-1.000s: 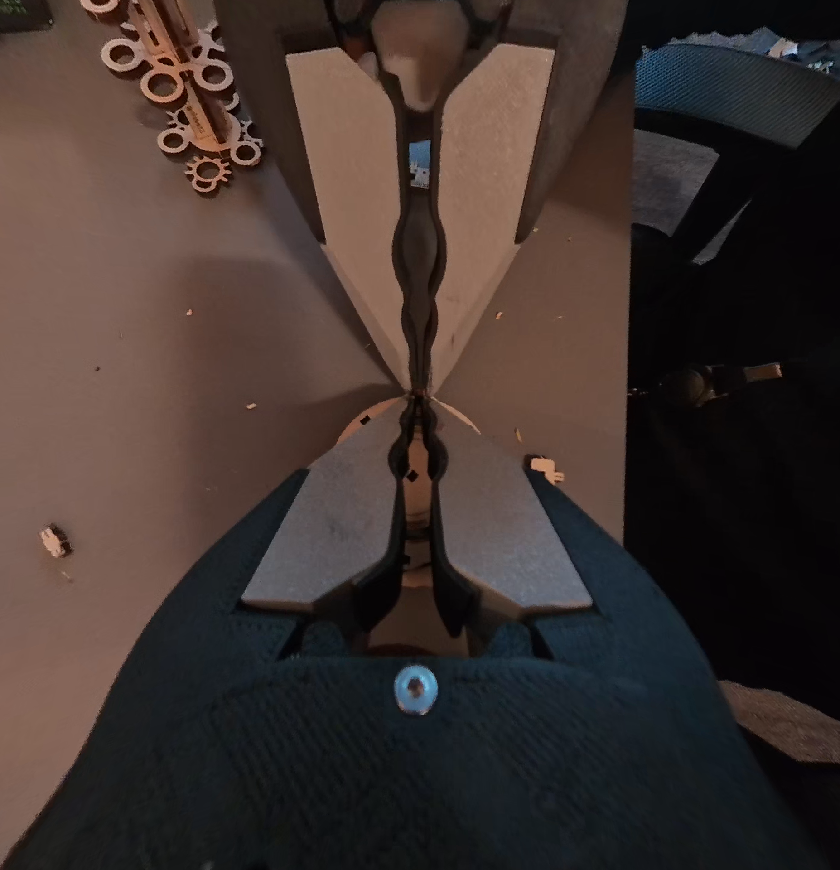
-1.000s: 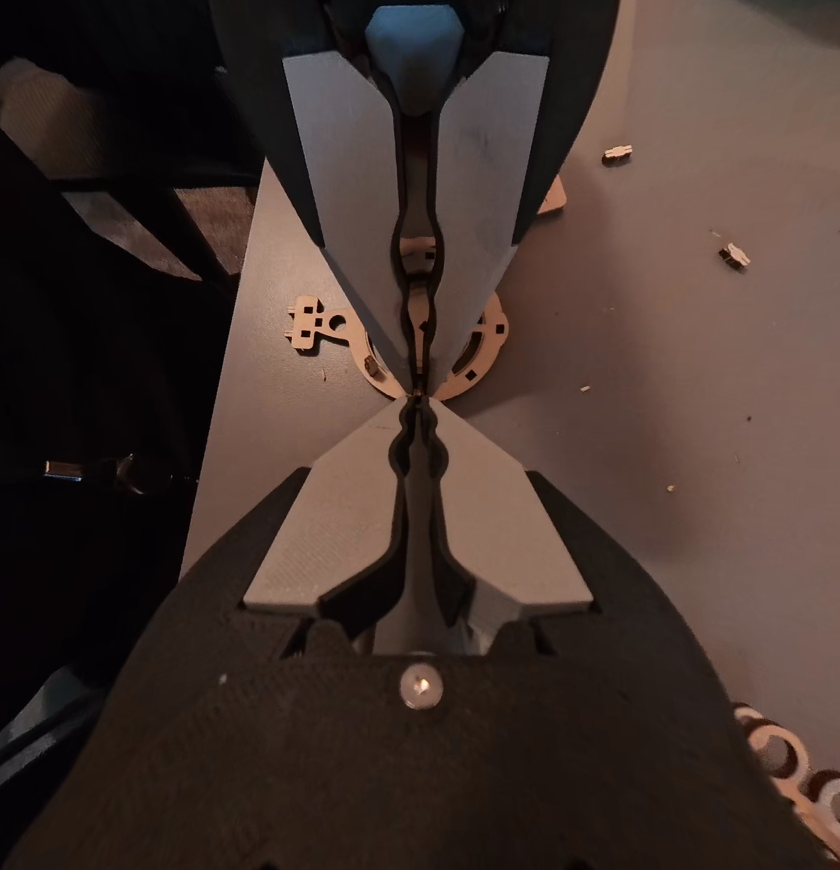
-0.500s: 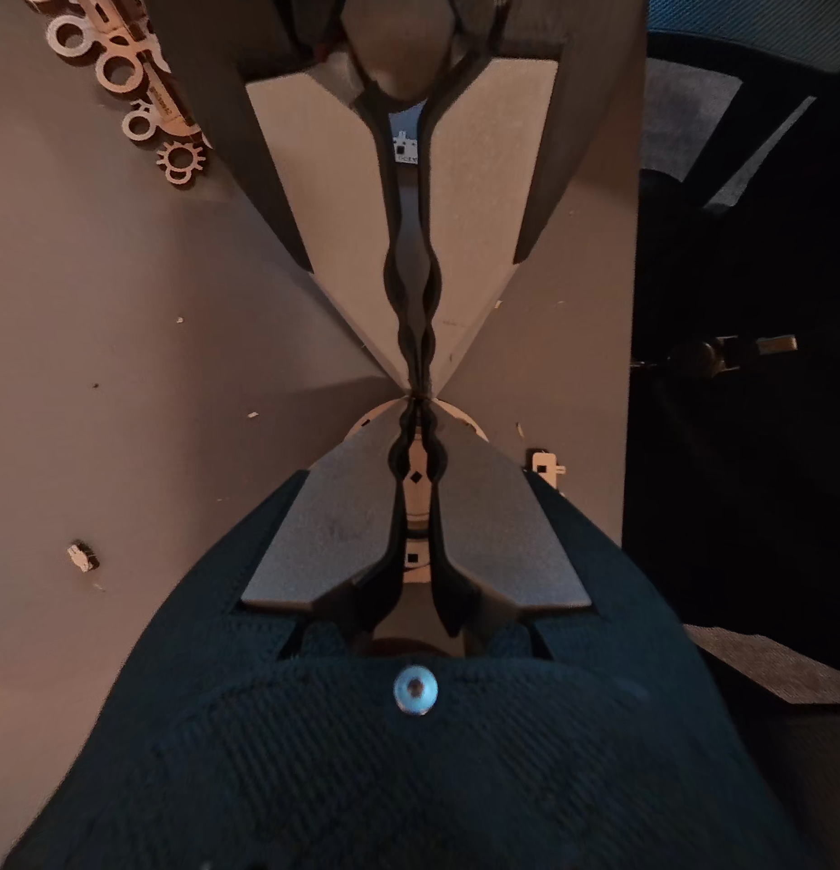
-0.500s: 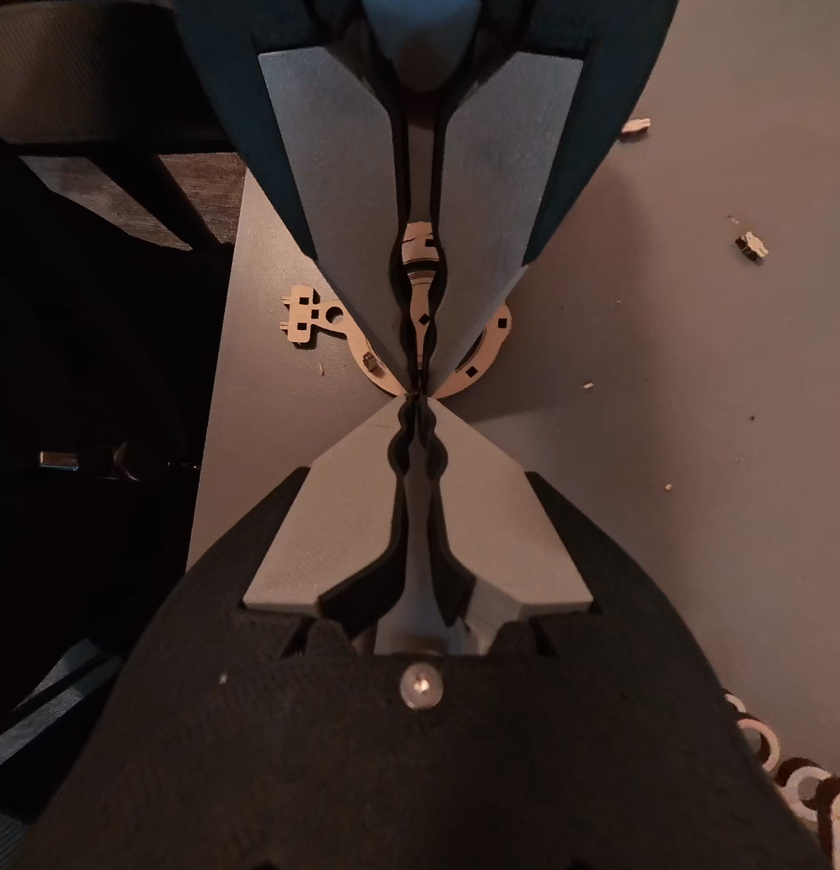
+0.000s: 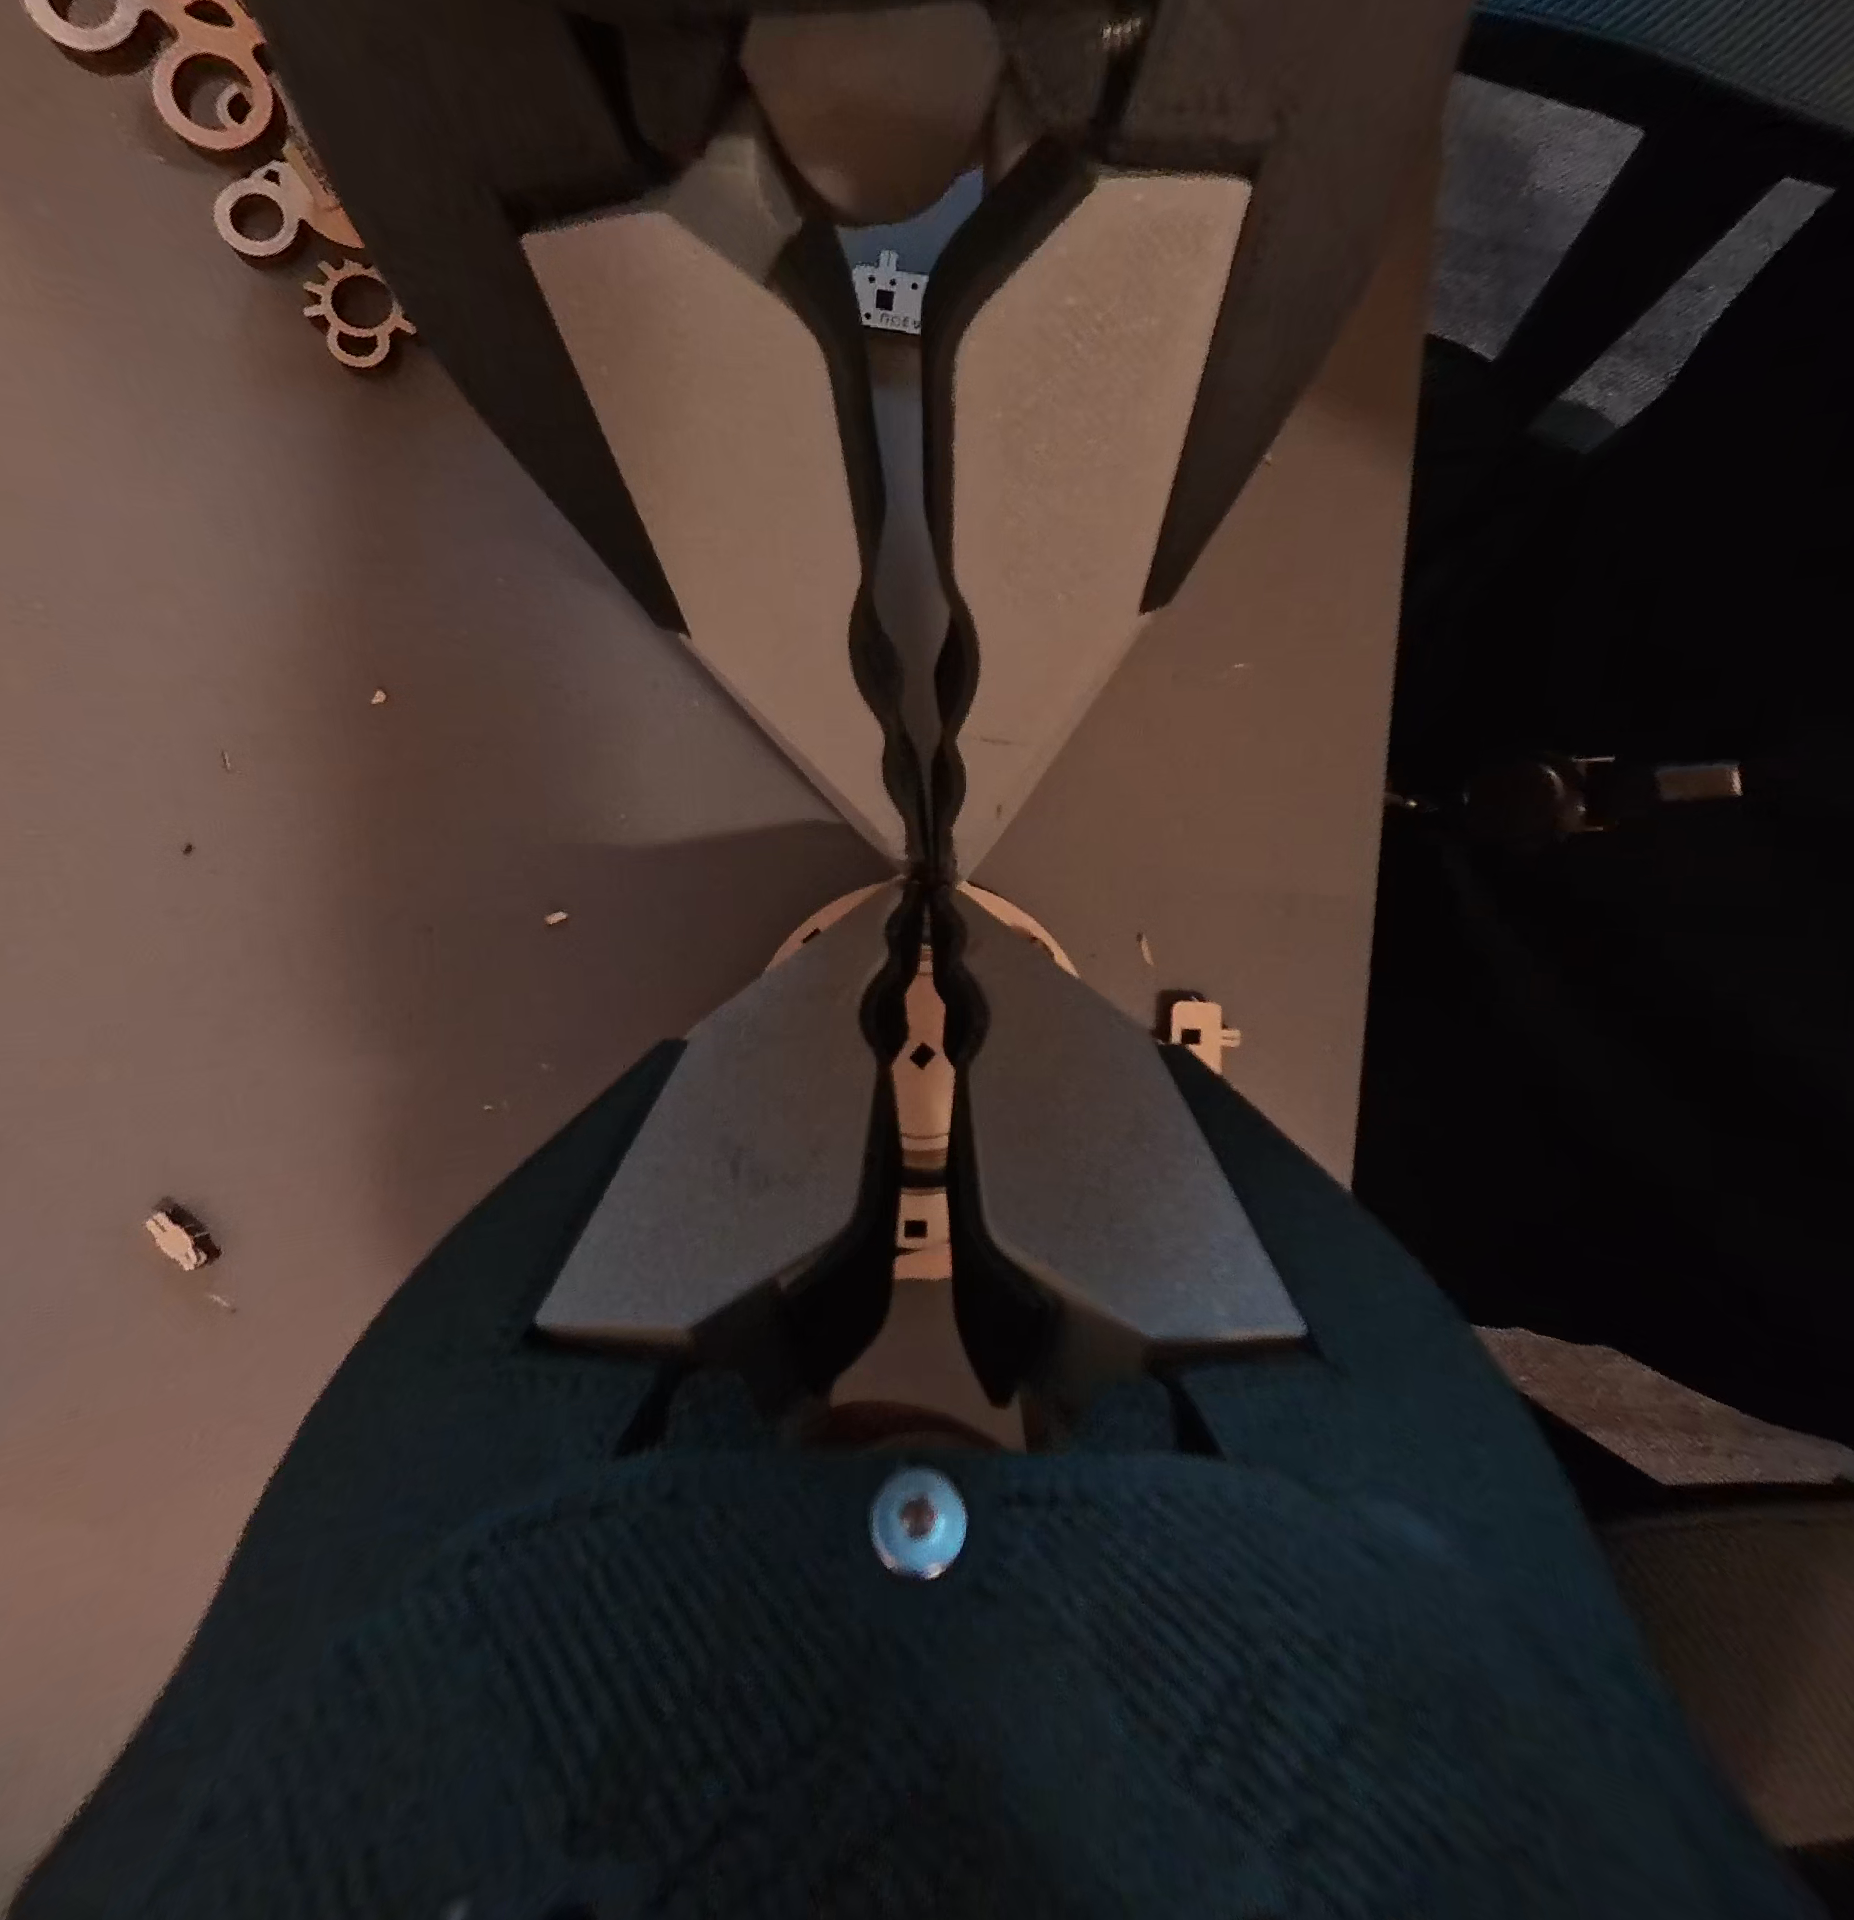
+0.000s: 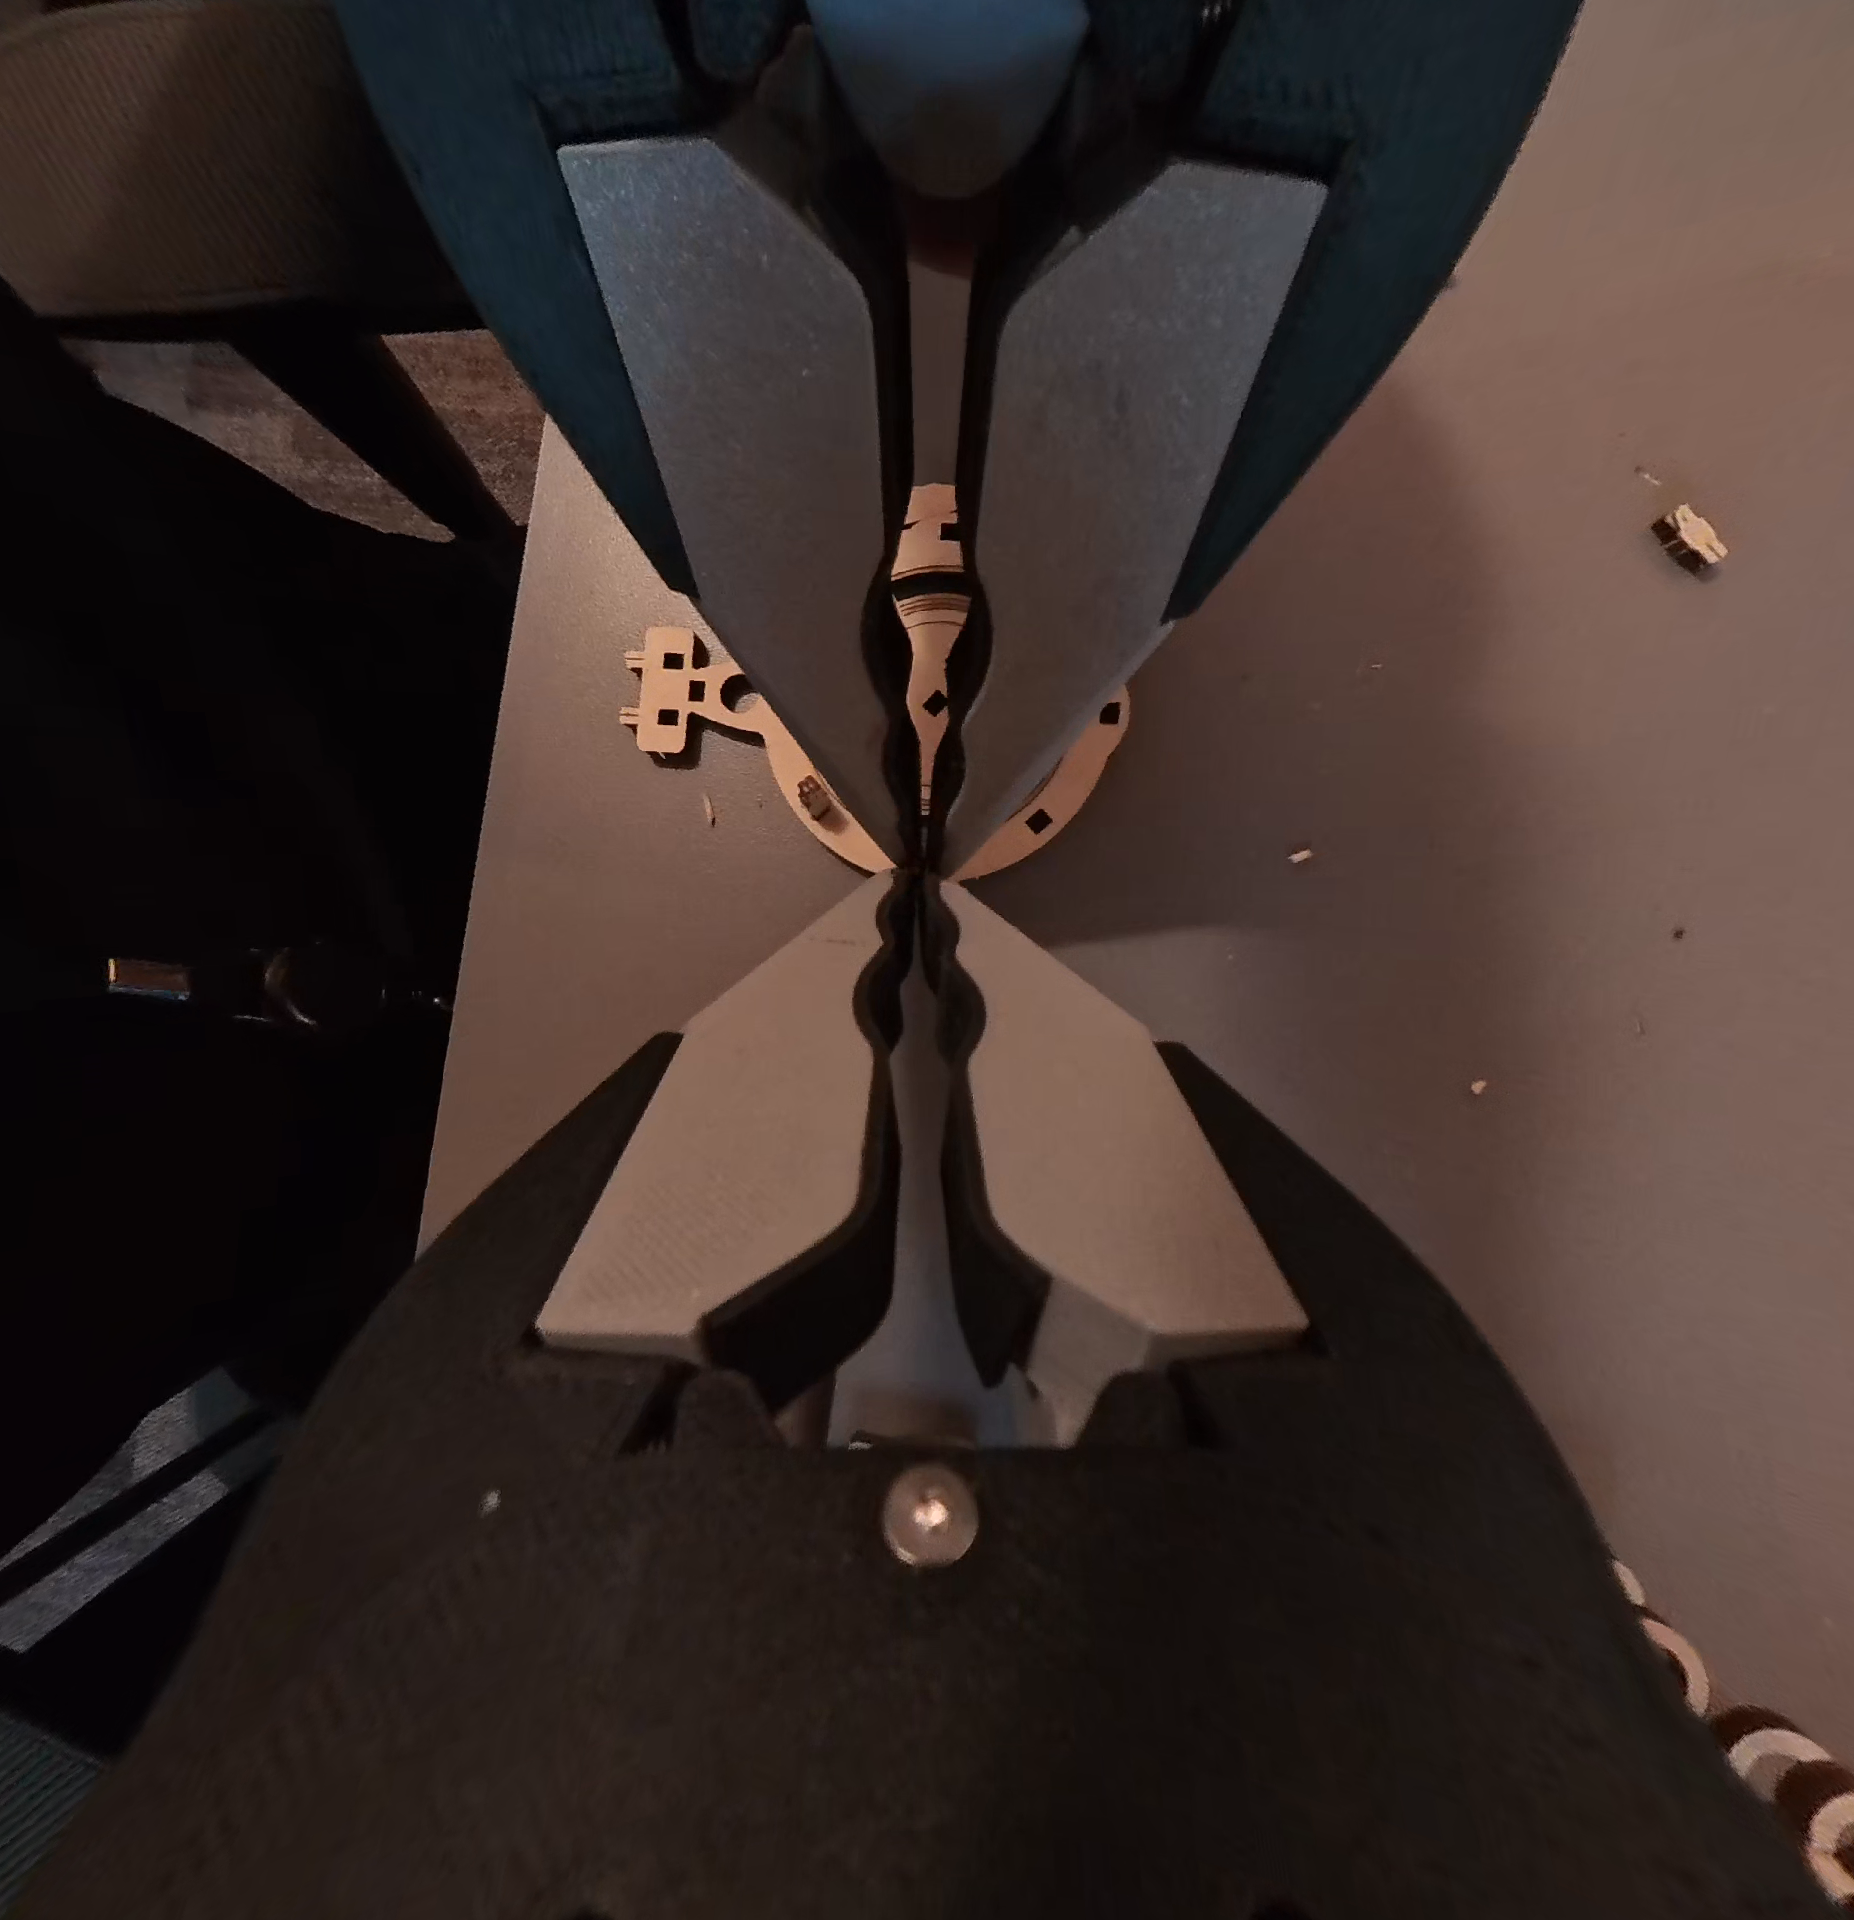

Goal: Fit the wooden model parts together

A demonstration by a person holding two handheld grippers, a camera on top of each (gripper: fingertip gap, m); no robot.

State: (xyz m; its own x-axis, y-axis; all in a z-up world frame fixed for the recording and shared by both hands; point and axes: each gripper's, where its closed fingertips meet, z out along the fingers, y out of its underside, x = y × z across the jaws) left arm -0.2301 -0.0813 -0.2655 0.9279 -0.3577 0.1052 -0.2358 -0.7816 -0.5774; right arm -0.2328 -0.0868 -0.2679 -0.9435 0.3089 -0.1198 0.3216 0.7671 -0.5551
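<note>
My left gripper (image 5: 921, 906), teal with grey fingers, and my right gripper (image 5: 921, 852), black with grey fingers, point at each other tip to tip just above the grey table. Both are shut. I cannot tell whether anything tiny is pinched where the tips meet. Under them lies a flat wooden ring part (image 6: 1068, 800) with a notched tab (image 6: 668, 707) and a strip with a diamond hole (image 5: 921, 1060). In the right wrist view my right gripper (image 6: 918, 896) is below and the left gripper (image 6: 921, 847) above. A small pale notched piece (image 5: 887, 296) shows behind the right gripper's fingers.
A wooden stack of ring-shaped parts (image 5: 253, 208) lies at the far left; it also shows in the right wrist view (image 6: 1775, 1756). Small loose wooden bits (image 5: 180, 1231) (image 6: 1687, 545) lie on the table. The table edge (image 5: 1375, 831) runs close by, with a dark chair (image 5: 1588, 208) beyond. Left and right tips are no more than a few centimetres apart.
Both grippers stay shut and tip to tip. Each now looms larger in the other's view. The ring-shaped stack has slid toward the corner of each frame.
</note>
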